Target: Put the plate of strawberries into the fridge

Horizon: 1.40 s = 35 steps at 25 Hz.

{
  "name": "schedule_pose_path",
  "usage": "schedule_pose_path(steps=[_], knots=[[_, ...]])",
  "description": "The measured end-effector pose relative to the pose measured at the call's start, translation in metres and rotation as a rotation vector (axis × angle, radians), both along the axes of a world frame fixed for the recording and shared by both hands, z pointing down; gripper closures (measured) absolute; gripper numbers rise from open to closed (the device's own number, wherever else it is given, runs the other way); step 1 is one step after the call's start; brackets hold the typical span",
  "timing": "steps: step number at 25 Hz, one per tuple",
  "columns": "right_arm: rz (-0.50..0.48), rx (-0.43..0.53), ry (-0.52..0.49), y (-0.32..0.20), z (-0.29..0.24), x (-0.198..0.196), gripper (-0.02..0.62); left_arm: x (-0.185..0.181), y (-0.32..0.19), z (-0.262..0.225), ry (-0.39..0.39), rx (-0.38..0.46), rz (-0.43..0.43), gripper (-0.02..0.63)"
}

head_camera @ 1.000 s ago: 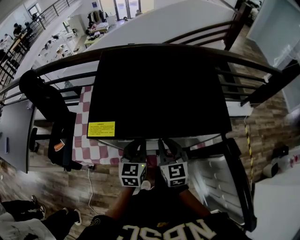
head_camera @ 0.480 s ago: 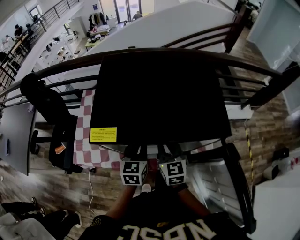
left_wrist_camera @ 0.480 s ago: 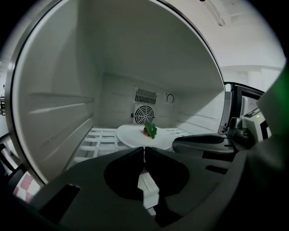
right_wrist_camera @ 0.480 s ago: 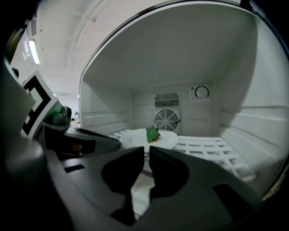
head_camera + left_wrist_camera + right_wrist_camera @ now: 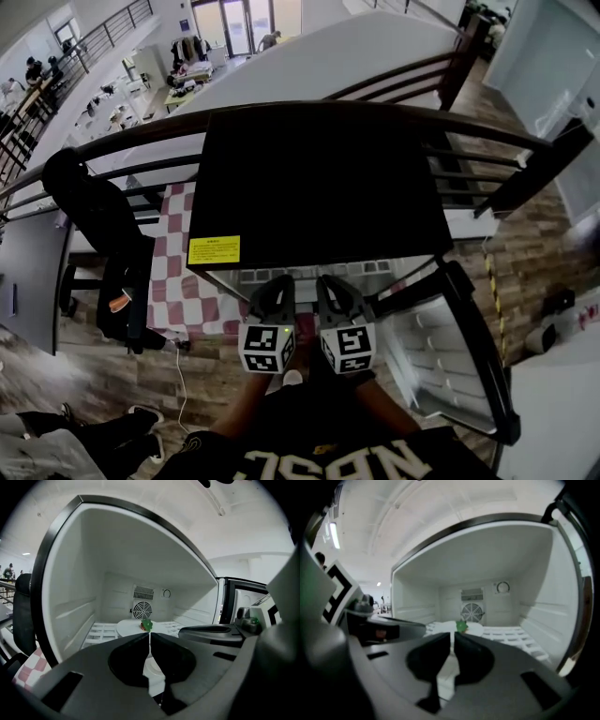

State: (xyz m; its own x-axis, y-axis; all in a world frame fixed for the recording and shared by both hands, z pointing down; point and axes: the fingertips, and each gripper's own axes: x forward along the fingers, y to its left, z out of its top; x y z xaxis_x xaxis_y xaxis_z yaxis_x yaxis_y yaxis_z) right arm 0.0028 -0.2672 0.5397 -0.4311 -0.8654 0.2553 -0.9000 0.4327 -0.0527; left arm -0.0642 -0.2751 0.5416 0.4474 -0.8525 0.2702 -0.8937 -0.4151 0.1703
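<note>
A white plate (image 5: pixel 127 626) with a green-topped strawberry (image 5: pixel 146 625) lies on the wire shelf inside the open fridge (image 5: pixel 319 187). The same plate (image 5: pixel 438 629) and strawberry (image 5: pixel 461 626) show in the right gripper view. My left gripper (image 5: pixel 150 638) is shut, its tips at the plate's near edge. My right gripper (image 5: pixel 453 638) is shut too, just beside it. I see nothing pinched between either pair of jaws, and I cannot tell whether the tips touch the plate. In the head view the left gripper (image 5: pixel 273 292) and right gripper (image 5: pixel 334 291) sit side by side at the fridge opening.
The fridge door (image 5: pixel 441 366) hangs open to the right. A fan grille (image 5: pixel 141 610) sits in the back wall, over a wire shelf (image 5: pixel 101 632). Left of the fridge are a checked cloth (image 5: pixel 178 281) and a chair with a black jacket (image 5: pixel 94 216). A dark railing (image 5: pixel 487 131) runs behind.
Both grippers have lifted slightly at the fridge opening. The head view has shifted, so more of the shelf and the open door show. Both jaws stay shut.
</note>
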Motion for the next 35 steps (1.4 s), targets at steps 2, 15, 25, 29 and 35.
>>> schedule_pose_path(steps=[2, 15, 25, 29, 35], knots=[[0.009, 0.019, -0.008, 0.011, -0.008, 0.000, 0.560, 0.001, 0.011, -0.008, 0.011, 0.029, 0.016, 0.574], [0.057, 0.104, -0.061, 0.080, -0.048, 0.003, 0.574, -0.006, 0.078, -0.048, 0.056, 0.141, 0.068, 0.577], [0.052, 0.101, -0.060, 0.099, -0.047, -0.004, 0.574, -0.010, 0.095, -0.049, 0.080, 0.139, 0.065, 0.578], [0.059, 0.099, -0.066, 0.101, -0.046, -0.001, 0.574, -0.009, 0.097, -0.049, 0.088, 0.141, 0.063, 0.577], [0.073, 0.076, -0.084, 0.098, -0.044, 0.005, 0.574, -0.007, 0.094, -0.049, 0.104, 0.136, 0.061, 0.578]])
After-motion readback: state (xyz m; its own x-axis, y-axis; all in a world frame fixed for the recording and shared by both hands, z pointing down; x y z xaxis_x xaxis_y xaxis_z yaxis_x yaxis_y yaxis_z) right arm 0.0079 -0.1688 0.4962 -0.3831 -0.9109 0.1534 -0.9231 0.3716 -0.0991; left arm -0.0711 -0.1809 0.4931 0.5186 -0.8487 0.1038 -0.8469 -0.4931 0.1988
